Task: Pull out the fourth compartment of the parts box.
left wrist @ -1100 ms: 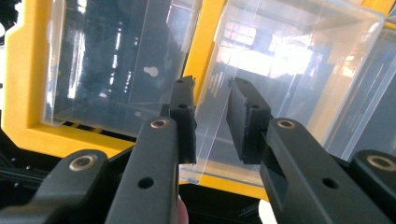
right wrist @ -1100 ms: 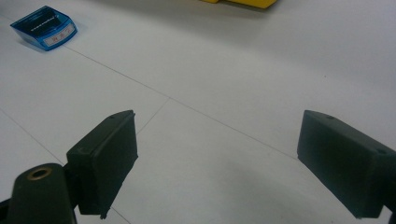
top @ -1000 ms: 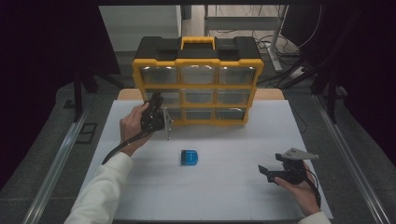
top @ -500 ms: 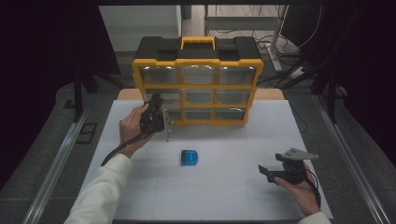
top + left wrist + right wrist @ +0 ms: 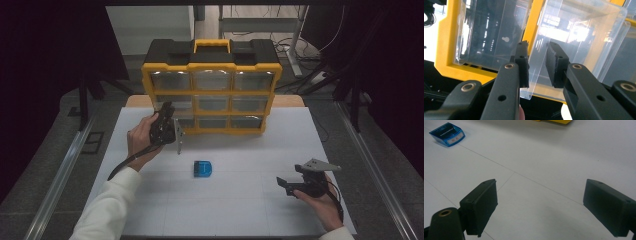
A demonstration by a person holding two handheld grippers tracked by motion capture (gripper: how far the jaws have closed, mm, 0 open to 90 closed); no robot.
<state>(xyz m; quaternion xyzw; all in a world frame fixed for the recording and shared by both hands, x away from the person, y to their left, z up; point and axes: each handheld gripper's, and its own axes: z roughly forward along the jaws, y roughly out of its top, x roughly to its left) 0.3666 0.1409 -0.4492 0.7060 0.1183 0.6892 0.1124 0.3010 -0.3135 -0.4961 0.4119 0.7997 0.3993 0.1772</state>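
A yellow and black drawer cabinet (image 5: 212, 92) with clear drawers stands at the back of the white table (image 5: 260, 150). My left gripper (image 5: 169, 110) is at its lower left drawers. In the left gripper view the jaws (image 5: 537, 53) are shut on the front lip of a clear drawer (image 5: 579, 37), which juts out of the yellow frame (image 5: 442, 50). A small blue box (image 5: 202, 169) lies mid-table. My right gripper (image 5: 281, 184) rests low at the right front, open, with bare table between its pads (image 5: 539, 202); the blue box (image 5: 447, 134) lies far off to its upper left.
Dark floor and metal rails flank the table on both sides. A cable trails from the left gripper along the white sleeve (image 5: 107, 205). White table surface lies between the blue box and the right hand.
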